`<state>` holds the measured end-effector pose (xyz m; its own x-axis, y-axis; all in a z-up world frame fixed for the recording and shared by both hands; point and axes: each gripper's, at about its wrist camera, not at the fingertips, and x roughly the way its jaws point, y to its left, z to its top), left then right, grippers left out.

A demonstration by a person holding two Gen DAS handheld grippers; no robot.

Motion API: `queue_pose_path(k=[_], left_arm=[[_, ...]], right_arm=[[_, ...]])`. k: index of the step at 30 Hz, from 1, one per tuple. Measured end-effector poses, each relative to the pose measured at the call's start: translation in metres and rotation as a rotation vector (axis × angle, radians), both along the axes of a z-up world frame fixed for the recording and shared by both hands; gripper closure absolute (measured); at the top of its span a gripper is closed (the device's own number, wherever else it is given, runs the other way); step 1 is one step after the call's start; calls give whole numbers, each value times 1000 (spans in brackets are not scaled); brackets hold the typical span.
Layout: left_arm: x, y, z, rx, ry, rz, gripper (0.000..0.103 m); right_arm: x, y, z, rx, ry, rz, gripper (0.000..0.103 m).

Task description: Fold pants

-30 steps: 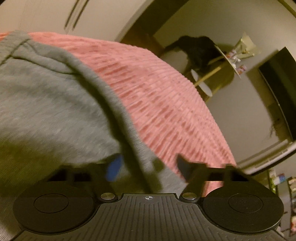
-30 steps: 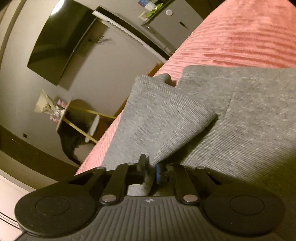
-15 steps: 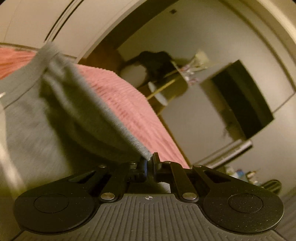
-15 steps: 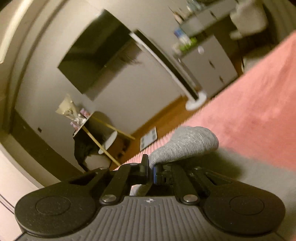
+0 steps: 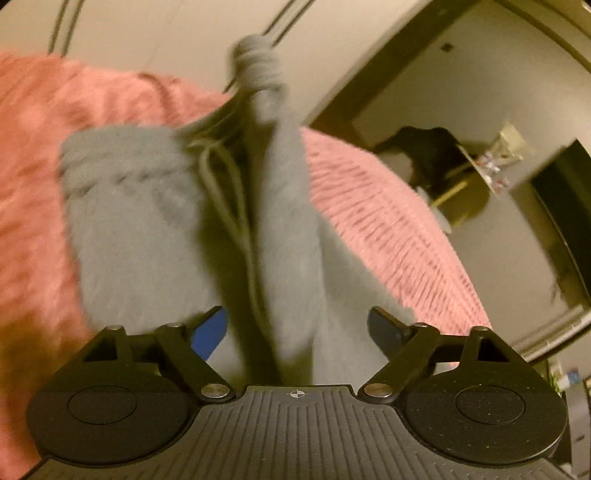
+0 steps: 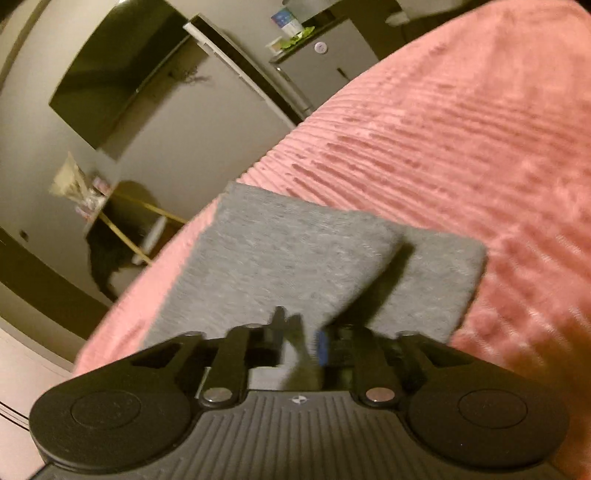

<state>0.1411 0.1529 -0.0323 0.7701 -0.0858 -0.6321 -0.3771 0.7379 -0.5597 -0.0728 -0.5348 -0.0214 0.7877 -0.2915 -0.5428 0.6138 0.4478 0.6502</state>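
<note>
Grey pants (image 5: 140, 229) lie on a pink ribbed bedspread (image 5: 388, 206); the waistband end and its drawstring (image 5: 221, 177) face the left wrist camera, and a fold of cloth rises in the middle. My left gripper (image 5: 297, 332) stands wide, its jaws opening. Cloth lies between the fingers, untouched by the pads. The right wrist view shows the folded grey legs (image 6: 288, 258) lying flat on the bedspread (image 6: 461, 129). My right gripper (image 6: 299, 339) hovers low over them, jaws opening a little, with a blurred bit of cloth in the gap.
The bed's edge runs close on the left in the right wrist view. Beyond it are a dark wall screen (image 6: 110, 81), a small side table with dark cloth (image 6: 110, 251) and a grey cabinet (image 6: 325, 62). Pale wardrobe doors (image 5: 166, 33) stand behind the bed.
Half a second ago both grippers were shut on grey cloth and carrying it. Now both have opened, and the cloth has dropped onto the pants on the bed.
</note>
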Motion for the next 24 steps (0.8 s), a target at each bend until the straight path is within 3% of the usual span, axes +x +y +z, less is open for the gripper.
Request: queue_pose_path(k=[1,3,4,5,8,12,14,17,19,21,23,24], left_arm=[[7,6,-3,-1,46,11,13],[21,13,-10,-36,85,40,36],[23,18,-10,-57,92,58,69],[21,25,-9,-87,98,66,92],[10,41,7,-164,47,61,90],[-14,53,22,-166,-21,21,91],[-23,59,13,-172,19,21,90],[-23,62,-15,-140,163,36,87],[-25,66,-27,-179,179,61,84],[-25,71,-27,-244,160,94,76],[-35,75,-28,-284,142,103,52],[-44,78,-25,-295,135,108,47]], right_arm=[[7,0,1,4,-1,4,74],[11,-2,3,9,5,9,74],[13,-3,7,0,17,14,79],[15,-1,11,-26,39,16,97],[11,8,32,-155,62,29,98],[-7,21,50,-270,30,18,99],[-13,23,42,-289,52,4,98],[-10,16,16,-229,143,-7,98],[-8,14,5,-209,160,-16,99],[-7,14,9,-200,162,-22,97],[-6,12,14,-174,156,-20,91],[-6,10,16,-160,151,-19,87]])
